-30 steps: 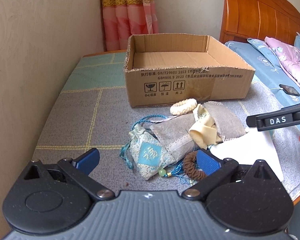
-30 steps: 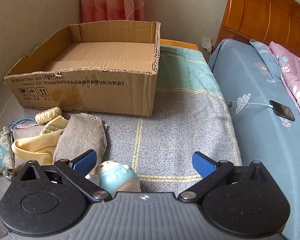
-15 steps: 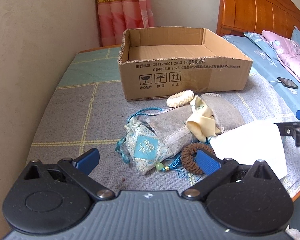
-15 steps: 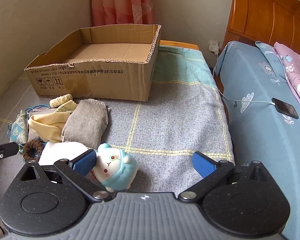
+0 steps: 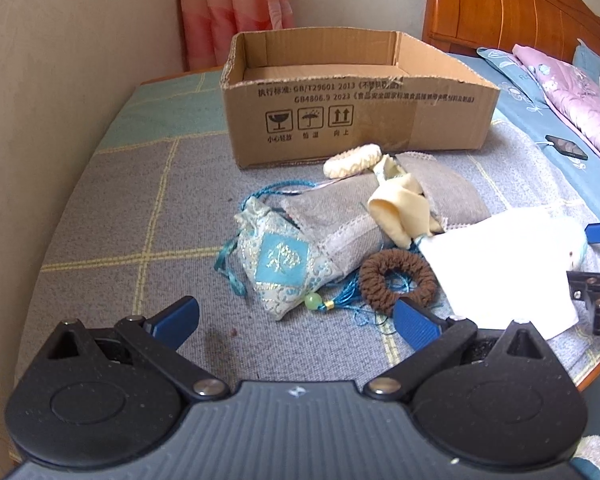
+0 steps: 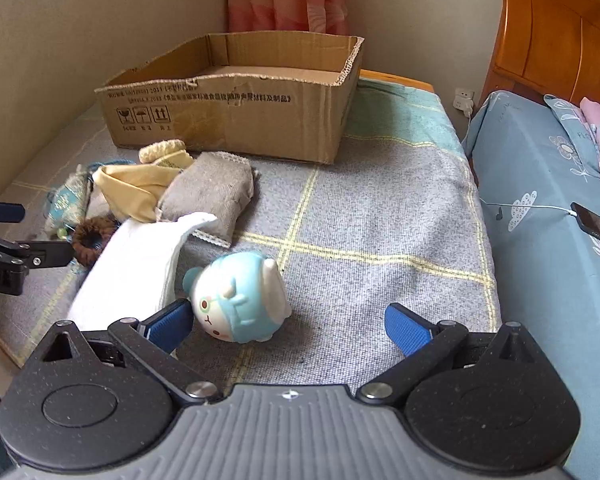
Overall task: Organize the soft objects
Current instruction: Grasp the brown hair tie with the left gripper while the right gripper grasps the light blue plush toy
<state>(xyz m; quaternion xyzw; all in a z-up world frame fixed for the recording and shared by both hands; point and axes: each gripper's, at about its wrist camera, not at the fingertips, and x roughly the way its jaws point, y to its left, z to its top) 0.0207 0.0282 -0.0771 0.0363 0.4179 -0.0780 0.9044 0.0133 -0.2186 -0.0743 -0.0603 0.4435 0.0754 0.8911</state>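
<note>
Blue-and-white plush toy lies on its side on the grey blanket, touching the right gripper's left pad.
Both grippers gape empty; the left gripper fronts the embroidered sachet and brown scrunchie, cardboard box beyond.

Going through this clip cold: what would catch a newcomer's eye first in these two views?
Probably the blue-and-white plush toy, lying on the grey checked cover just ahead of the open right hand-held gripper. Next, the open cardboard box at the back, with a heap of soft things before it: a brocade pouch, a brown scrunchie and a white cloth. The left hand-held gripper is open near that heap.
</note>
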